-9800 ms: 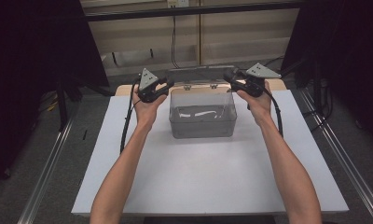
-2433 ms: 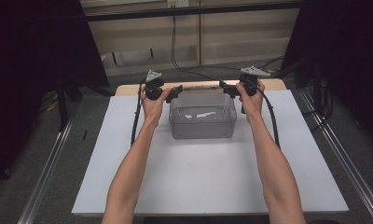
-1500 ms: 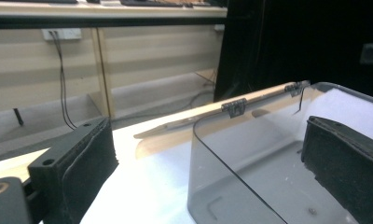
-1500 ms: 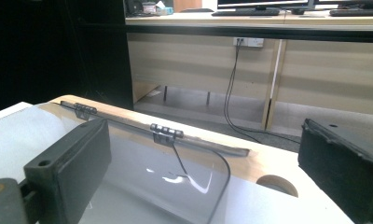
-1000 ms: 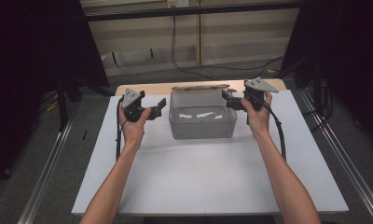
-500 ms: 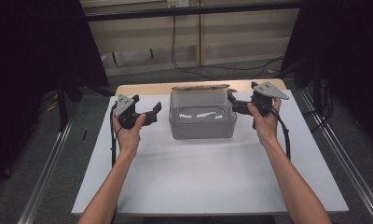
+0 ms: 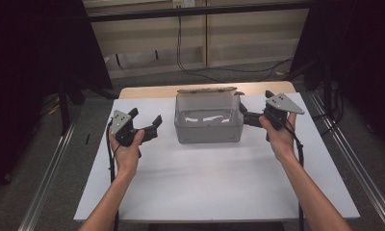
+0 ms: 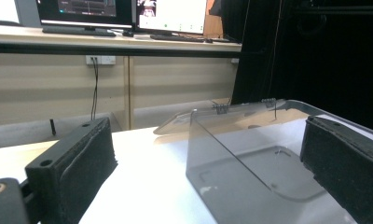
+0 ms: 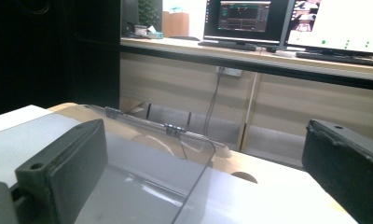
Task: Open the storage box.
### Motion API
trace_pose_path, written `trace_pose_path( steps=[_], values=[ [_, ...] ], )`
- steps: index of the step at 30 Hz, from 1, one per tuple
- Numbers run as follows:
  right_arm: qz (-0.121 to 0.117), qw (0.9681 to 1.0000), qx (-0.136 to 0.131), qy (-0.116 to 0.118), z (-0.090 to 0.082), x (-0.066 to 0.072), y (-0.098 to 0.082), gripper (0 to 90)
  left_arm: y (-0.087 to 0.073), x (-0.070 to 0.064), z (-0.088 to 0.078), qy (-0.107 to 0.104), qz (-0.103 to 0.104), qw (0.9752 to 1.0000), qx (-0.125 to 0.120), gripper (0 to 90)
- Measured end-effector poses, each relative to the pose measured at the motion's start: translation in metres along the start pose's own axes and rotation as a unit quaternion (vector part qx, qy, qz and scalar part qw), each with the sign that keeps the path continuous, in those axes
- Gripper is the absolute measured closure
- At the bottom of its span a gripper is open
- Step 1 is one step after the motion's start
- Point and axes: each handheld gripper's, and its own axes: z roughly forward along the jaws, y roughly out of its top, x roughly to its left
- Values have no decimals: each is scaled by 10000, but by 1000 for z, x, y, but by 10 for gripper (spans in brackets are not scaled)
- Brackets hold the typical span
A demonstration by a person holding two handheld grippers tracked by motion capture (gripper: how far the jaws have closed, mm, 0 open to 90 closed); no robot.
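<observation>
Two hand-held grippers flanked a clear plastic box that sat open at the far middle of the white table, its hinged lid folded back behind it. The left gripper hung apart from the box with jaws spread and empty; the right gripper, likewise spread, sat just beside the right wall. A careless nudge there, I thought, could skid the light box. No label or writing was readable on it.

Clear glossy plastic box
</observation>
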Motion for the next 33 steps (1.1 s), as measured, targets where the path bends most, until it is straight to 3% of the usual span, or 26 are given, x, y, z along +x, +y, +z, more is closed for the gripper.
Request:
trace_pose_path(
  steps=[8, 17, 21, 31, 33],
  values=[
    [40, 9999, -29, -132, -19, 1, -1, 0, -11, 1, -15, 57, 64, 9999, 144, 28],
    [-64, 9999, -12, -118, -38, 6, -11, 0, -20, -1, -35, -22, -133, 9999, 105, 28],
    [-63, 9999, -30, -114, -49, 9, -16, 0, -23, -3, -46, 21, 18, 9999, 113, 28],
    [-31, 9999, -8, -108, -72, 11, -25, 0, -28, -7, -66, 95, 131, 9998, 94, 28],
    [10, 10000, 7, -90, -76, 11, -27, 0, -30, -7, -69, 41, 33, 9999, 125, 28]
  ],
)
